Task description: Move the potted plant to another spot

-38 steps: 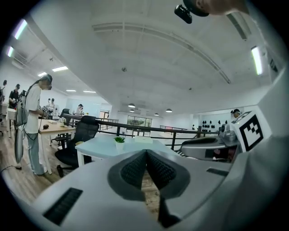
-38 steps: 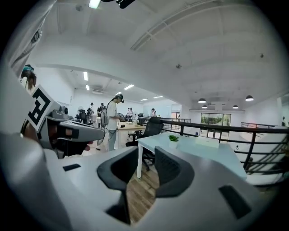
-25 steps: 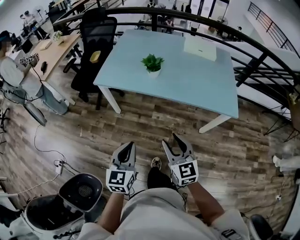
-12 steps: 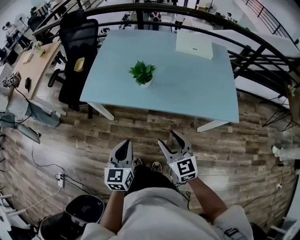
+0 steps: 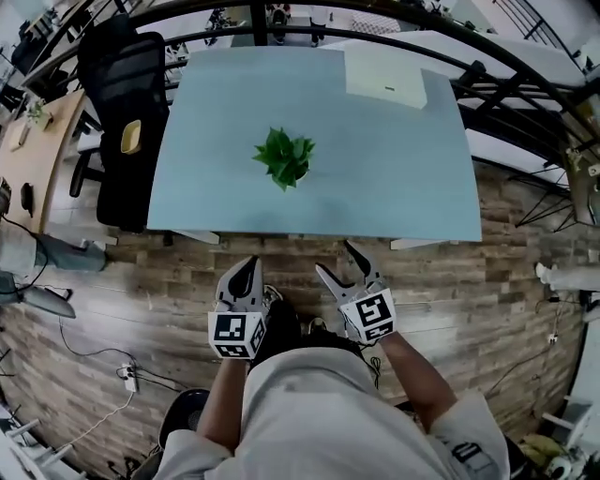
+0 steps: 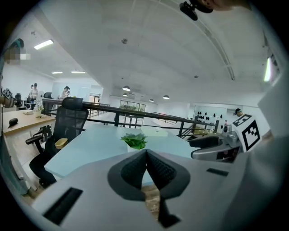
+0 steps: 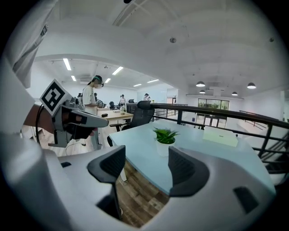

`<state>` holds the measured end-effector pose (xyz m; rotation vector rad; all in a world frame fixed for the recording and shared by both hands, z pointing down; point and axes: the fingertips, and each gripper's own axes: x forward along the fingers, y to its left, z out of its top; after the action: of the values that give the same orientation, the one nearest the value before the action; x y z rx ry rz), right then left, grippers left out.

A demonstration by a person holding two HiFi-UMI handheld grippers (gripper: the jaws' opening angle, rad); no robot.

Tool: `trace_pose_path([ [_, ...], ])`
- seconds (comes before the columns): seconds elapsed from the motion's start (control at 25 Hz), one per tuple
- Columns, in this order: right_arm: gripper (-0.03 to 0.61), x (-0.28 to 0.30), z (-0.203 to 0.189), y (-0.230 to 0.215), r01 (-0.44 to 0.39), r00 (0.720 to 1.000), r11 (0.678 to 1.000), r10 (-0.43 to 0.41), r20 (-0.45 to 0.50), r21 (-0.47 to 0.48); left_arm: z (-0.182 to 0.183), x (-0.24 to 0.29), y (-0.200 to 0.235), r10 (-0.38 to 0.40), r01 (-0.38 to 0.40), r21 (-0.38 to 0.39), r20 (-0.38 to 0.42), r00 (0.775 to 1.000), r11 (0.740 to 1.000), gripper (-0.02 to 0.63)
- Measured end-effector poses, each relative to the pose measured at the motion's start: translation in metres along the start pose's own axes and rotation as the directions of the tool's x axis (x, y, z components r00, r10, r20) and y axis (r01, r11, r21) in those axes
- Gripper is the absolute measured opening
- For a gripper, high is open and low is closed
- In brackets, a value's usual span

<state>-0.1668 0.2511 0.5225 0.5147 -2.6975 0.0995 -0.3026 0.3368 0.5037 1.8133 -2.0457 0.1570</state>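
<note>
We look steeply down on a pale blue table (image 5: 394, 178) standing on a wood-plank floor (image 5: 122, 309). The potted plant (image 5: 284, 159), leafy green in a small white pot, sits upright on the tabletop a little left of its middle, with bare table all around it. A flat white box (image 5: 386, 80) lies at the table's far right corner, well apart from the plant. A black office chair (image 5: 117, 103) stands beside the table's left edge with a small yellowish object (image 5: 130, 136) on its seat, and a dark railing (image 5: 403, 17) curves behind the table. Below the table's near edge we see two hand-held grippers side by side over the floor, both pointing toward the table and well short of the plant. The left gripper (image 5: 247, 265) has its jaws pressed together with nothing between them. The right gripper (image 5: 337, 260) has its jaws apart, having just been opening, and they hold nothing; in the right gripper view the distant plant shows through the gap between them. Each gripper carries a cube with black-and-white square markers, and the person's forearms reach up from the bottom of the head view.
</note>
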Motion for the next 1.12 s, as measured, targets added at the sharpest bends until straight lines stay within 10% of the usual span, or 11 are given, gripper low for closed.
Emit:
trace_pose_path([
  [0.48,0.374,0.092,0.003,-0.03,-0.047,0.998,0.996,0.044,-0.042,-0.077,-0.014,0.077,0.056,-0.043,0.042,-0.011,-0.123,0.992,0.999,0.012],
  [1.12,0.474,0.223,-0.041,-0.088,-0.329,0.939,0.935,0.309,-0.152,-0.132,-0.043,0.154,0.079,0.157,-0.171,-0.029,-0.279,0.947,0.985,0.012],
])
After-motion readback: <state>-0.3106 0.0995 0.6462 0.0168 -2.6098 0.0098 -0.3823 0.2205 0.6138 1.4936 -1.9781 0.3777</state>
